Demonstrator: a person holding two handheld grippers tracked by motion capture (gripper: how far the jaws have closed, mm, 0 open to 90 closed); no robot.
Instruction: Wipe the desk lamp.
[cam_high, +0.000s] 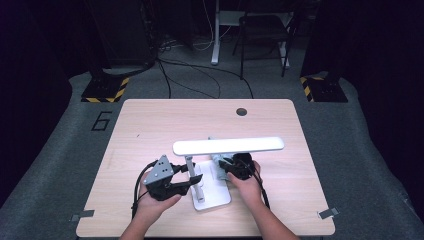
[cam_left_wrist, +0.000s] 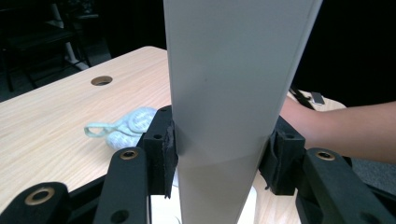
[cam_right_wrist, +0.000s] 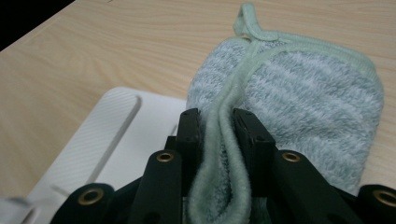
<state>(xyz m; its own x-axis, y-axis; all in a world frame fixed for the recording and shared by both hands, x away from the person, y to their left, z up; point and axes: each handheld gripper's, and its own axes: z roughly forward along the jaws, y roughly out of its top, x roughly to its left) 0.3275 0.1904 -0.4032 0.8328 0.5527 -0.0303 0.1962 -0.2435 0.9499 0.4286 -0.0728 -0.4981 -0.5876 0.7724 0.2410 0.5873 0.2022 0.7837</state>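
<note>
A desk lamp stands near the table's front middle, with a white base (cam_high: 214, 196), a thin grey post (cam_high: 190, 164) and a long white light bar (cam_high: 228, 145) lying level above. My left gripper (cam_high: 192, 180) is shut on the post; in the left gripper view its pads (cam_left_wrist: 169, 151) press both sides of the flat grey post (cam_left_wrist: 224, 93). My right gripper (cam_high: 226, 168) sits just right of the base, under the light bar, shut on a fold of a pale blue-green fluffy cloth (cam_right_wrist: 299, 93). The cloth (cam_high: 218, 162) rests on the table at the base's edge (cam_right_wrist: 112, 135).
A round cable hole (cam_high: 241, 111) sits in the wooden tabletop (cam_high: 150, 125) near its far edge. Two metal clips (cam_high: 327, 213) hold the front corners. Beyond the table are floor cables, a chair (cam_high: 262, 30) and yellow-black striped stand feet (cam_high: 102, 90).
</note>
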